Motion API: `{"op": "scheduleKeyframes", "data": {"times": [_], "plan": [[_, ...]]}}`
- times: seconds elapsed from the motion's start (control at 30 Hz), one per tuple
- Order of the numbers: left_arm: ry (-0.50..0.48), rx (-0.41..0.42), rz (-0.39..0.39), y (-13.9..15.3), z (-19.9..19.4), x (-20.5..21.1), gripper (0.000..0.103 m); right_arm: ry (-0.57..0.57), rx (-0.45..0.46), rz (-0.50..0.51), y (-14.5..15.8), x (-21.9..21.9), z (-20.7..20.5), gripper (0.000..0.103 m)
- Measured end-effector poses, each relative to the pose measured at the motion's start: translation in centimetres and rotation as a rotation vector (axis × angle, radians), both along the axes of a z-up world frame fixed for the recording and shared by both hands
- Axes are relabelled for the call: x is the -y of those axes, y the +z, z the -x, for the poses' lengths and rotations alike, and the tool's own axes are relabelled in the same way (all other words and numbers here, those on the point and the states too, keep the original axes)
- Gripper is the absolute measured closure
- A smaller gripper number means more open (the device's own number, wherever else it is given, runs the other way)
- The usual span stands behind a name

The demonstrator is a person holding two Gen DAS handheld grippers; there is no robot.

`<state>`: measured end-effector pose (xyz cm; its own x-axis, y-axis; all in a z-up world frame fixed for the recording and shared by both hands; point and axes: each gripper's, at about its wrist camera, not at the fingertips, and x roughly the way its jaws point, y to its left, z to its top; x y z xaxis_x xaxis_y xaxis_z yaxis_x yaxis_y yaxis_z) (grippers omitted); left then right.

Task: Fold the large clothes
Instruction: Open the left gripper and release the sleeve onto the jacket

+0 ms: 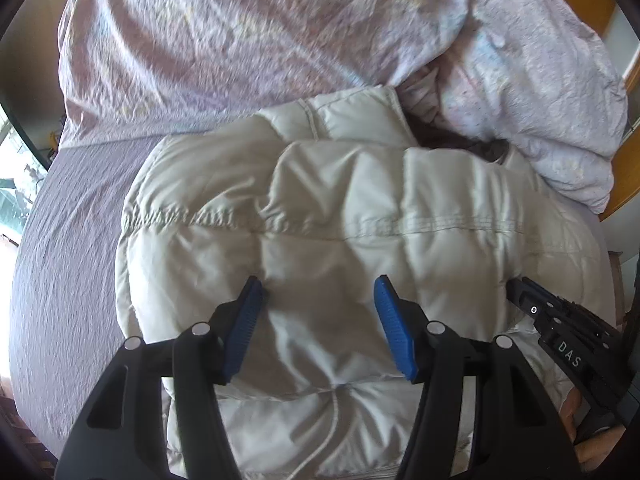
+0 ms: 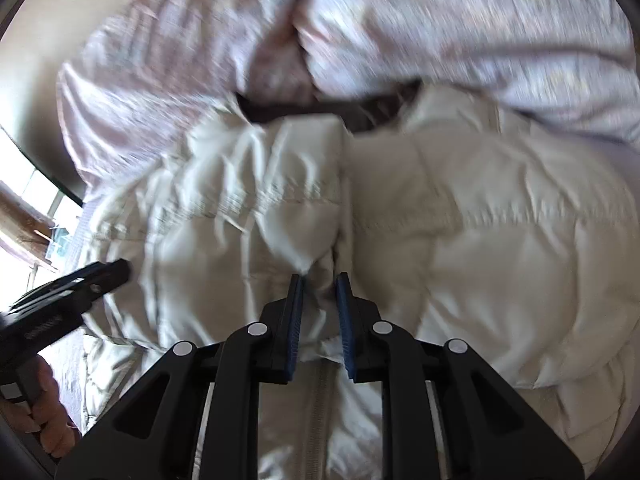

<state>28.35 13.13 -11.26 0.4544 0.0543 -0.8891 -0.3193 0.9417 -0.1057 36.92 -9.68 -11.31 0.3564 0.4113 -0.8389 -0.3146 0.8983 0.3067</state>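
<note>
A cream quilted puffer jacket lies on the bed, partly folded, with a white drawcord near its bottom edge. It also fills the right wrist view. My left gripper is open, its blue pads spread just above the jacket's middle. My right gripper has its pads narrowly apart over a bunched fold of the jacket by the zipper; the view is blurred. The right gripper also shows at the lower right of the left wrist view. The left gripper shows at the left of the right wrist view.
A rumpled pink floral duvet is heaped behind the jacket. A lilac bed sheet lies bare to the left. A wooden frame stands at the far right. A window is at the left.
</note>
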Motion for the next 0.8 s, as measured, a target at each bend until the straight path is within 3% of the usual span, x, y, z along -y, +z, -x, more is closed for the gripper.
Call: {"op": "scheduleKeyframes", "data": {"times": [0.5,0.8], "plan": [[-0.008,-0.050,0.000,-2.9,-0.2,-1.1,0.047,-0.057,-0.076,-0.032,-1.8,0.6,-0.3,0.085],[-0.025,-0.053,-0.018,-2.6,-0.1,-0.8,0.047,-0.059,-0.100,-0.042,-1.8,1.1,-0.4,0.085]]}}
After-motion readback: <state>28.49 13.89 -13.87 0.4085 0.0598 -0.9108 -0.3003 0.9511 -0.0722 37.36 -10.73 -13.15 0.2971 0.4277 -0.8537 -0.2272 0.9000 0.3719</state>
